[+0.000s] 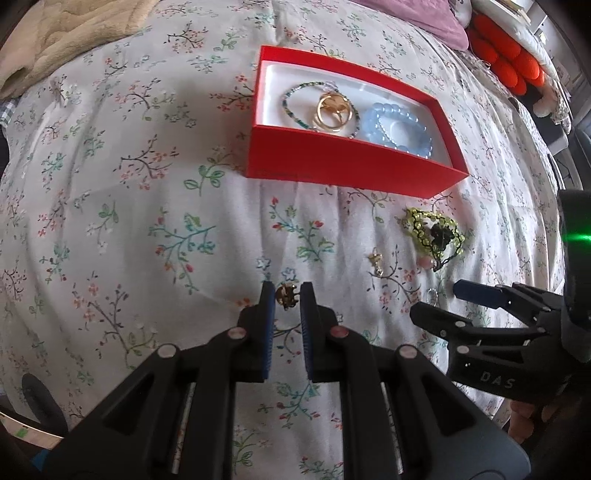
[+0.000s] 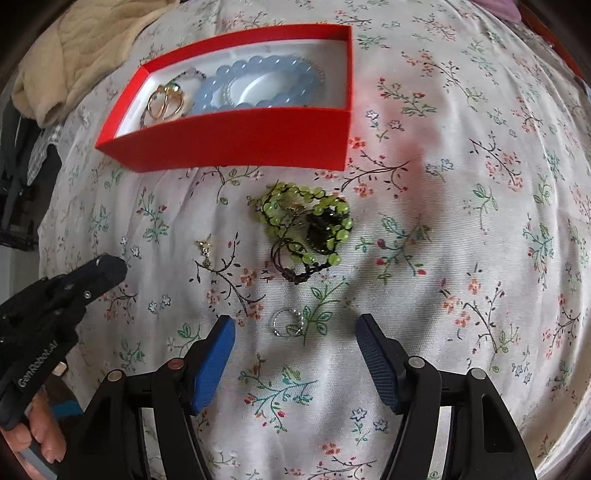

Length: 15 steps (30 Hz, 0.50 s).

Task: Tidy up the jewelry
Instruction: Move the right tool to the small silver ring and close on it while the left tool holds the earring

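Observation:
A red box point(image 1: 332, 158) point(image 2: 236, 144) lies on the floral bedspread; it holds a pale blue bead bracelet point(image 1: 397, 129) point(image 2: 258, 85), gold rings point(image 1: 332, 110) point(image 2: 166, 103) and a thin beaded bracelet point(image 1: 291, 107). My left gripper point(image 1: 286, 295) is shut on a small gold-brown jewel point(image 1: 286, 296), low over the sheet in front of the box. My right gripper point(image 2: 295, 328) is open, with a small silver ring point(image 2: 290, 323) on the sheet between its fingertips. A green bead bracelet point(image 2: 306, 225) point(image 1: 436, 232) and a small gold charm point(image 2: 205, 249) point(image 1: 376, 260) lie loose in front of the box.
A beige blanket point(image 1: 66, 40) point(image 2: 92, 44) is bunched at the far left of the bed. Orange plush items point(image 1: 509, 59) and a purple cloth point(image 1: 424, 18) lie at the far right. The right gripper shows at the right of the left wrist view point(image 1: 443, 299).

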### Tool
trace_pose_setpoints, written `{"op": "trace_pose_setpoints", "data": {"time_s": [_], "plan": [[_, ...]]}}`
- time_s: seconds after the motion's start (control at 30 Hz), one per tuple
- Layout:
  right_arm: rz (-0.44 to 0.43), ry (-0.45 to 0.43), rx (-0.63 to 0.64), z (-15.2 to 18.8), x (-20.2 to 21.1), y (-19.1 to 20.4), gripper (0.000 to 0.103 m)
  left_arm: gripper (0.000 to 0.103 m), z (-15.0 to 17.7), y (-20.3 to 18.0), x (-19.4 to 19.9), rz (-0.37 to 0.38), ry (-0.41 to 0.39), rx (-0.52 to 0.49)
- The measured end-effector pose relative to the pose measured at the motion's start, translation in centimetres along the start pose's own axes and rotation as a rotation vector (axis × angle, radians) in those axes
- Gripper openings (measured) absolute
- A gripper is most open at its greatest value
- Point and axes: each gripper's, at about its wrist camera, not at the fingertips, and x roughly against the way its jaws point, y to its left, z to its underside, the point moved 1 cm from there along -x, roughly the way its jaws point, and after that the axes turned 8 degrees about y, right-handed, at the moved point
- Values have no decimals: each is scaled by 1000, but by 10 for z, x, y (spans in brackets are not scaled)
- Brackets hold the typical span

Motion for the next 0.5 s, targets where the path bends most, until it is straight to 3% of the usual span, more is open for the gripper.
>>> {"op": "trace_pose_setpoints", "data": {"time_s": [0.5], "plan": [[45,-8,28,-4,-10,16,30,15,0,4,0,3,3,12]]}}
